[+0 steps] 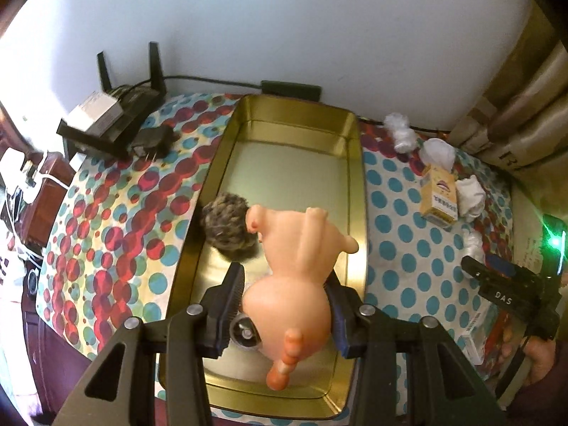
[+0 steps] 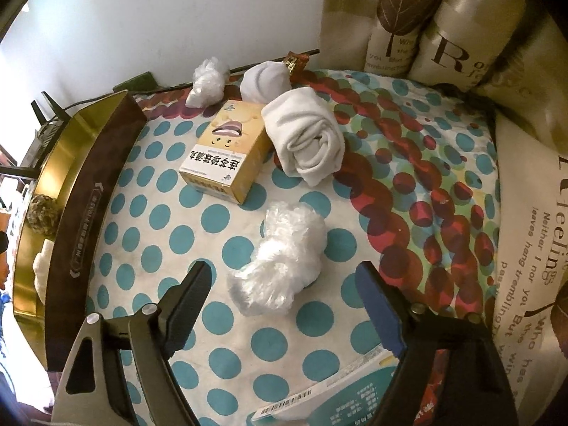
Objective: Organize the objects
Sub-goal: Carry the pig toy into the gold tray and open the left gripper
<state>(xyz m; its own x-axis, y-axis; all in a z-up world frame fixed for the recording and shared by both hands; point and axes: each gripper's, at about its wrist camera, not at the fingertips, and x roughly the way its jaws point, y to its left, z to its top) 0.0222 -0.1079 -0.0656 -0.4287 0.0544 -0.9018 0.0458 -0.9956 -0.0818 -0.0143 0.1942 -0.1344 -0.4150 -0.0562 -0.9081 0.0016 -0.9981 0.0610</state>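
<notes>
Where legible, "DAS" on right tongs (image 1: 475, 269).

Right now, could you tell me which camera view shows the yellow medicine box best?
The right wrist view: the yellow medicine box lies near the centre, its printed top and one side readable. The left wrist view shows it small and distorted near the right edge, beside a rolled white cloth.

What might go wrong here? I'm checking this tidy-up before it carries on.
The left claw grips the rubber pig only at its round rump, so it might slip or swing before it is let go over the gold tray. The right claw stands open around the fluffy white ball; soft fibres may squash and slide free.
</notes>
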